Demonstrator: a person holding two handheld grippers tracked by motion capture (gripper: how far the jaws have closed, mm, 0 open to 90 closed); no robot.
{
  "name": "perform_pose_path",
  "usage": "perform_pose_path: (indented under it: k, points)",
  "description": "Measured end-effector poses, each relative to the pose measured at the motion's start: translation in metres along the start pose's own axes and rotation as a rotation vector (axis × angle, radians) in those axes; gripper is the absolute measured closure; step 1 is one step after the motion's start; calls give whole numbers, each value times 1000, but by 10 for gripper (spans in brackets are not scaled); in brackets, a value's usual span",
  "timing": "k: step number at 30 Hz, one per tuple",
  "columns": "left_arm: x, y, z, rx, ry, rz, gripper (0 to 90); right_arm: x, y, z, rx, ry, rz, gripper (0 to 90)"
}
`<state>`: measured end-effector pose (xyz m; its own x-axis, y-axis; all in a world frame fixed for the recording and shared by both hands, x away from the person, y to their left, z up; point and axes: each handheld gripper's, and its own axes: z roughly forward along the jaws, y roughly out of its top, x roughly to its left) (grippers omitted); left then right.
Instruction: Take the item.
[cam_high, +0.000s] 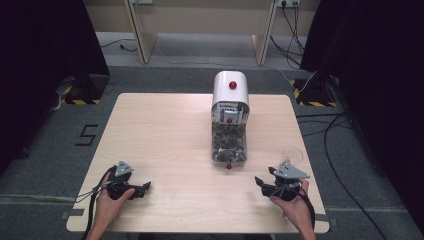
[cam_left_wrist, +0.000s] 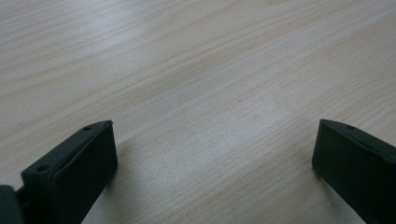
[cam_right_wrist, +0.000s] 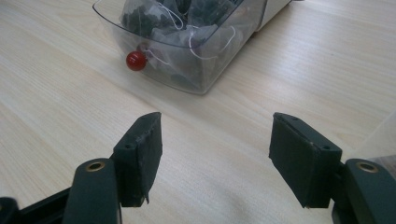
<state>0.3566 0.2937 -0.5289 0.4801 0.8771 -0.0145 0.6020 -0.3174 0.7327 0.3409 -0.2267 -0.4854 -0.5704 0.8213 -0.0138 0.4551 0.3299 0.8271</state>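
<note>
A white dispenser box (cam_high: 230, 90) with a red knob on top stands at the table's middle rear. Its clear drawer (cam_high: 229, 146) is pulled toward me and holds several dark tea bags (cam_right_wrist: 187, 21) with white strings. A red knob (cam_right_wrist: 136, 60) sits on the drawer front. My left gripper (cam_high: 145, 188) rests on the table at the front left, open, with bare wood between its jaws (cam_left_wrist: 215, 154). My right gripper (cam_high: 260, 183) is at the front right, open, its jaws pointing at the drawer (cam_right_wrist: 196, 51) a short way ahead (cam_right_wrist: 215, 154).
The light wooden table (cam_high: 165, 135) has free surface left and right of the dispenser. A clear glass cup (cam_high: 292, 154) stands near the right edge just behind my right gripper. Cables lie on the floor to the right.
</note>
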Motion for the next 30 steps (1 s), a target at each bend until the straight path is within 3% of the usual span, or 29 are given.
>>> perform_pose_path:
  k: [11, 30]
  points:
    - [0, 0, 0, 0, 0, 0, 0, 5, -11, 2, 16, 5, 1, 350]
    - [0, 0, 0, 0, 0, 0, 0, 6, -32, -13, 17, -7, 27, 344]
